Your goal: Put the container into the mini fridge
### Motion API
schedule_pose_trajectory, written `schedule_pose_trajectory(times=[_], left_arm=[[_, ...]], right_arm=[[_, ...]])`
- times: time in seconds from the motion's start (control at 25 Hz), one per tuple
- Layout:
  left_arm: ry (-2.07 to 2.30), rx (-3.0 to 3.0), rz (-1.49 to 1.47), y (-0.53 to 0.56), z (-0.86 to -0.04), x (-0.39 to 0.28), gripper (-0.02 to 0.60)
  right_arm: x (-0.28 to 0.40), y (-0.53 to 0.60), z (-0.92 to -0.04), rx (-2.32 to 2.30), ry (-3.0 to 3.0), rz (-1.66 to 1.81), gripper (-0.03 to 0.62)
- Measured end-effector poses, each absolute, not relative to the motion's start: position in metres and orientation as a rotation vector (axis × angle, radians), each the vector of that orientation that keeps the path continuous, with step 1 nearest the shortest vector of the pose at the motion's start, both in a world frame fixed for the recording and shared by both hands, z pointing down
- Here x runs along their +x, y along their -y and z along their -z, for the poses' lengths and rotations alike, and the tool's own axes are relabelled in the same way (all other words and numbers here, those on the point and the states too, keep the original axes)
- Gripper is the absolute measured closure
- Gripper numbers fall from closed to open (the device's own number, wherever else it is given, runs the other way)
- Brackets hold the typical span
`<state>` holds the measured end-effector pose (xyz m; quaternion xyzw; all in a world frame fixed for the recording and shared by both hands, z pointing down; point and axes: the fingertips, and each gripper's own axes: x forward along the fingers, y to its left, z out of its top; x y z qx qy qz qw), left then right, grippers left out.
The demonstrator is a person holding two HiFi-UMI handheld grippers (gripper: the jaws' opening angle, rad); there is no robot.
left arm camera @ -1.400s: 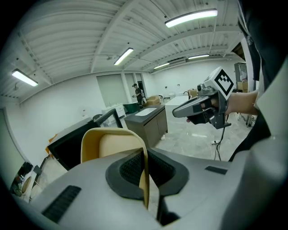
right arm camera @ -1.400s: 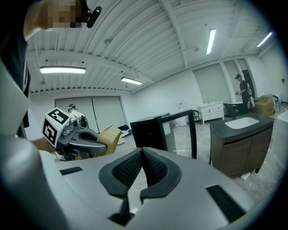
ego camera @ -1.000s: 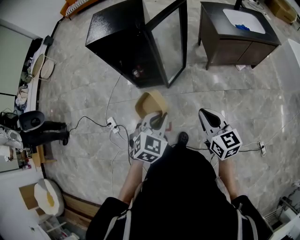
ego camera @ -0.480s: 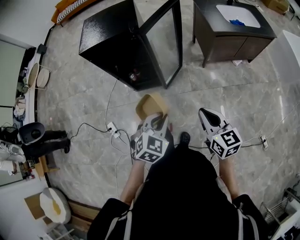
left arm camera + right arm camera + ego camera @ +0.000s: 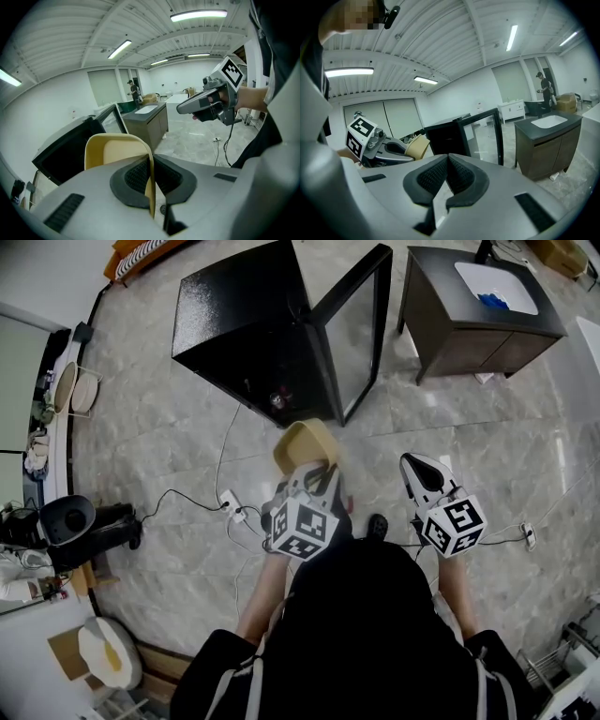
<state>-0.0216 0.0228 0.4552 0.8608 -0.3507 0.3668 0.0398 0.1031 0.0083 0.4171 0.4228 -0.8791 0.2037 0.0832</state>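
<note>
The left gripper (image 5: 315, 476) has its fingers (image 5: 135, 177) clamped on the tan container (image 5: 302, 444) wall before the open fridge (image 5: 246, 326), while the right gripper (image 5: 419, 468) is closed and empty.

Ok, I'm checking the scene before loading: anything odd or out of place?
Only loose cables and a power strip trailing over the floor near the mini fridge. Nothing looks spilled or broken; its door stands open.
</note>
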Motion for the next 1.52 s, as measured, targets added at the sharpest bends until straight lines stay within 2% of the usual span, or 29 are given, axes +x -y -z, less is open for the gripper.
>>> schedule_pose_trajectory(times=[0.52, 0.8, 0.96, 1.16, 1.52], left_arm=[[0.99, 2.683, -1.153, 0.078, -0.473, -0.099, 0.546], [0.871, 2.705, -1.186, 0.116, -0.504, -0.119, 0.546], [0.798, 2.715, -1.251, 0.135, -0.533, -0.127, 0.545], [0.751, 2.769, -1.469, 0.163, -0.566, -0.138, 0.545], [0.757, 2.723, -1.632, 0.209, -0.629, -0.156, 0.545]], right_arm=[[0.014, 0.081, -0.413, 1.274, 2.588, -0.581, 0.576], [-0.02, 0.107, -0.429, 1.278, 2.519, -0.607, 0.576], [-0.03, 0.113, -0.437, 1.291, 2.477, -0.632, 0.576], [-0.035, 0.118, -0.45, 1.288, 2.423, -0.675, 0.576], [-0.028, 0.12, -0.473, 1.307, 2.334, -0.737, 0.576]])
